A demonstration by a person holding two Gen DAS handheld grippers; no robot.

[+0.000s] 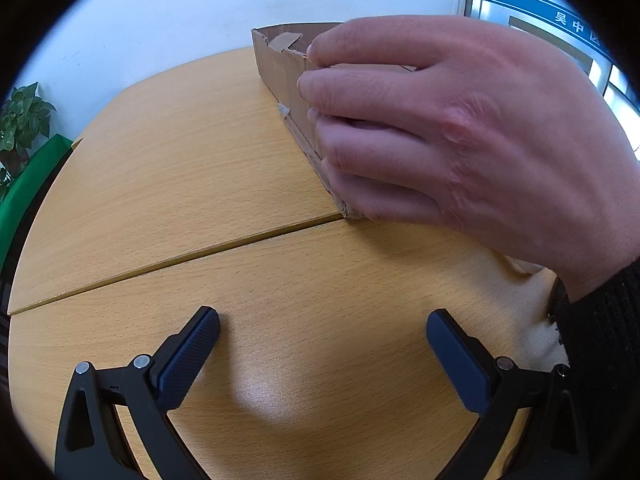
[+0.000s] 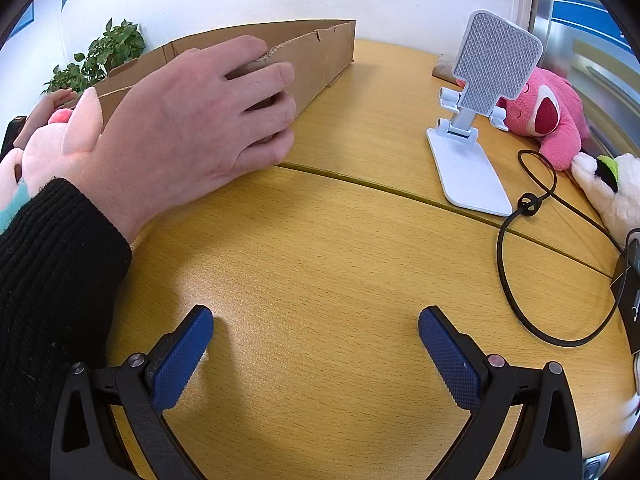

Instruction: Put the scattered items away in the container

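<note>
- We are looking at a low cardboard box (image 2: 320, 56) standing on the wooden table (image 2: 320, 264); it is our landmark.
- A bare hand (image 1: 460, 132) in a black sleeve (image 2: 52, 280) is curling its fingers over the box's near wall.
- Our left gripper (image 1: 322, 338) is hovering over bare table in front of the box, jaws spread wide and holding nothing.
- Our right gripper (image 2: 316, 334) is also hanging in front of the box, jaws spread, empty.
- To the right of the box, a white phone stand (image 2: 476, 132) is standing upright.
- Beyond the stand, further right of the box, a pink plush bear (image 2: 552, 116) and a white plush toy (image 2: 616, 188) are lying outside it.
- A black cable (image 2: 520, 240) is looping near them.
- Left of the box, a pale pink plush (image 2: 60, 148) is showing behind the sleeve.
</note>
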